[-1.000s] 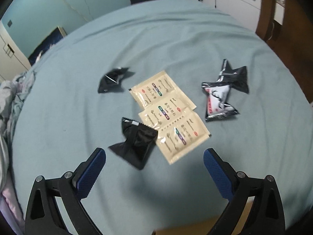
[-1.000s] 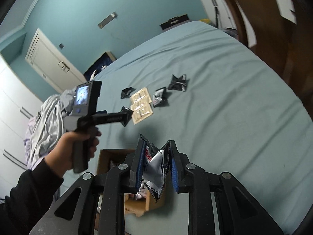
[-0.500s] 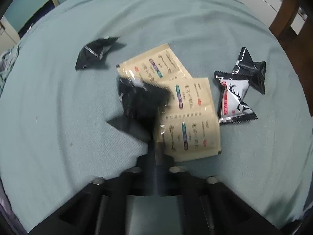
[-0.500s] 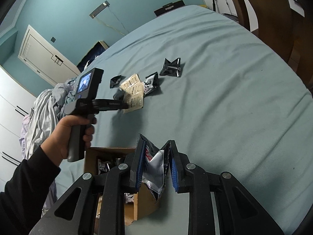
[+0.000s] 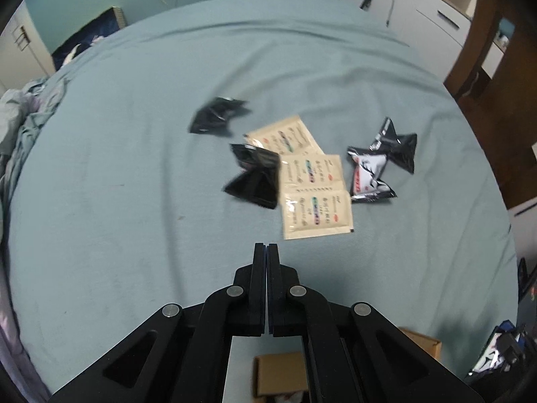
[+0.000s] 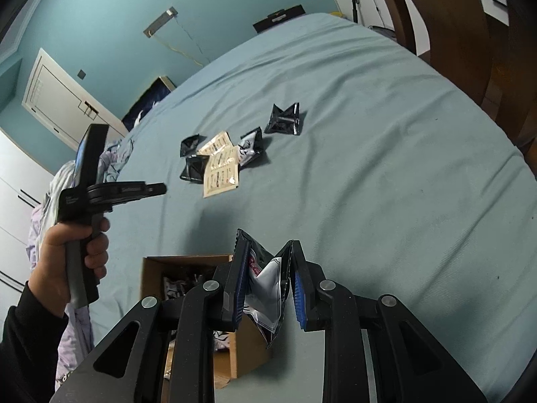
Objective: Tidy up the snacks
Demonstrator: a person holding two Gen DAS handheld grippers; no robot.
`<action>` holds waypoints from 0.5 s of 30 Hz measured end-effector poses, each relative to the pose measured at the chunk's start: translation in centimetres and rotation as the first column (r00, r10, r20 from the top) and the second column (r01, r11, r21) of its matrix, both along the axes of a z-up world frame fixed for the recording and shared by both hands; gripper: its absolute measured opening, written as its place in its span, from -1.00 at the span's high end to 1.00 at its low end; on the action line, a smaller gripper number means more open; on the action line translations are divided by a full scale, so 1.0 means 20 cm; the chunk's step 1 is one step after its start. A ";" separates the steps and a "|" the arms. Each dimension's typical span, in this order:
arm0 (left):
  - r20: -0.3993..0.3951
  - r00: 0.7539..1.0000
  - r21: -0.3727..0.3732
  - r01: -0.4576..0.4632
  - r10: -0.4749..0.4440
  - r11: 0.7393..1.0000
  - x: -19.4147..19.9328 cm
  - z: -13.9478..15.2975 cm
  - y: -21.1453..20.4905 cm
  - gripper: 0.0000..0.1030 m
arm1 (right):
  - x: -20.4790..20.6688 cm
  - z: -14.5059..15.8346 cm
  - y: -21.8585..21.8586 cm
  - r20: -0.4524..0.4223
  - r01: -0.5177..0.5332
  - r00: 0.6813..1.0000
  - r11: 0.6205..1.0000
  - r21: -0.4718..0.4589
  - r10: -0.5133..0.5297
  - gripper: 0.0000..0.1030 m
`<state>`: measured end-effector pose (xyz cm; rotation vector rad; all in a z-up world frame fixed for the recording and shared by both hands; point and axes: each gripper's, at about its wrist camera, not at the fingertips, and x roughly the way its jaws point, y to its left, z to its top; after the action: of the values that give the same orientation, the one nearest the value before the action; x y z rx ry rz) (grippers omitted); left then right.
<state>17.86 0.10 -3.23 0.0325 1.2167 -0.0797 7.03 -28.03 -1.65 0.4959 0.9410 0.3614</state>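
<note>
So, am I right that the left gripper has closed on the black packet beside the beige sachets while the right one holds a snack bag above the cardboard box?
Not quite: the left gripper is shut on nothing. The left wrist view shows the black packet still on the bed next to the beige sachets, ahead of its fingers. The right gripper does hold a snack bag above the cardboard box.
</note>
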 end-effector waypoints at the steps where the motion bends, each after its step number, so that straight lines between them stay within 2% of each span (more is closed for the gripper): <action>1: -0.003 1.000 -0.007 -0.005 0.005 1.000 -0.01 0.00 0.02 0.78 | -0.01 0.00 0.00 0.003 0.001 1.000 1.000 0.003 -0.001 0.58; 2: -0.005 1.000 -0.007 -0.008 0.008 1.000 0.00 -0.01 0.04 0.42 | -0.01 0.00 0.00 0.002 -0.001 1.000 1.000 0.010 0.001 0.58; 3: -0.002 1.000 0.000 -0.010 0.010 1.000 0.00 0.00 0.06 0.19 | 0.00 -0.01 0.00 0.000 -0.003 1.000 1.000 0.018 0.003 0.58; 4: 0.010 1.000 0.016 -0.013 0.013 1.000 0.00 0.00 0.06 -0.21 | 0.01 -0.01 0.00 -0.003 -0.007 1.000 1.000 0.024 0.007 0.58; 5: 0.021 1.000 0.027 -0.013 0.013 1.000 0.00 0.00 0.05 -0.38 | 0.02 -0.02 0.01 -0.008 -0.013 1.000 1.000 0.023 0.013 0.58; 10: -0.013 1.000 0.028 -0.006 0.007 1.000 0.14 -0.14 0.00 -0.42 | 0.08 -0.07 0.04 -0.039 -0.031 0.999 1.000 -0.001 0.031 0.58; 15: -0.011 1.000 0.037 0.002 -0.001 0.999 0.32 -0.24 -0.10 -0.47 | 0.12 -0.09 0.06 -0.059 -0.043 0.997 0.999 -0.003 0.043 0.58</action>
<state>24.21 -1.80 -8.10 0.0654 1.2290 -0.0585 9.47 -26.78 -3.45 0.4850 1.0110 0.3846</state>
